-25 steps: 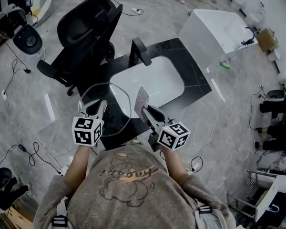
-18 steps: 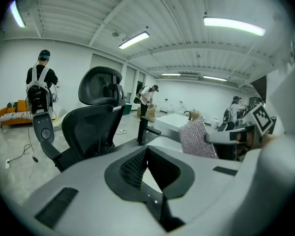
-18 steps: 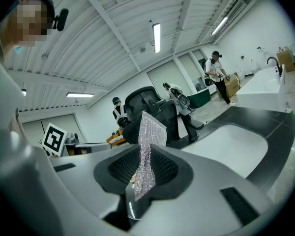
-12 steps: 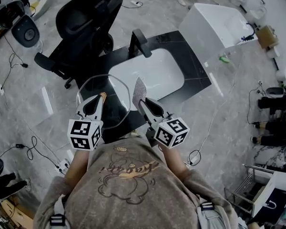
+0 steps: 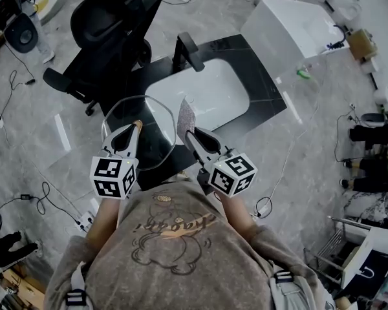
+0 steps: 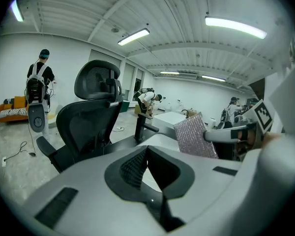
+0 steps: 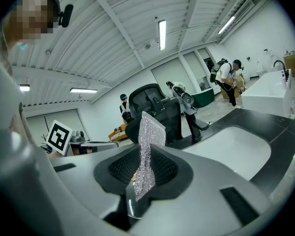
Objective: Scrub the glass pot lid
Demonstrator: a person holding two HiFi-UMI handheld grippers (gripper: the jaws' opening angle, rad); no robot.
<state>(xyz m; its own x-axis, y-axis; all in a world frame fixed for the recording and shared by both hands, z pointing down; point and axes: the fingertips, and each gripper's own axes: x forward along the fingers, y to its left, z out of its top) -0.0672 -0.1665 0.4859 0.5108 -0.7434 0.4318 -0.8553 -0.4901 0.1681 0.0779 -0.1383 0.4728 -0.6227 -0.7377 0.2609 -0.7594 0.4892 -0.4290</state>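
Glass pot lid [image 5: 156,142] risk: likely to pivot or slip from so thin a rim pinch once pressed, then strike the table [image 5: 262,92].
Left claw [image 5: 136,128]: clamped fully together, apparently on the lid's near rim.
Lid's place: stood out ahead of that claw, above the table's near edge, left of the sink [image 5: 207,102].
Right claw [image 5: 189,134]: closed on a scrub pad [image 5: 186,116], upright just beside the lid's right rim.

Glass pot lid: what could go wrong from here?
1. The left claw alone holds the glass pot lid in the air over the black counter; a hard scrub push could twist it loose and drop it.
2. The right claw pinches the scrub pad by one end; it may fold or slip out.
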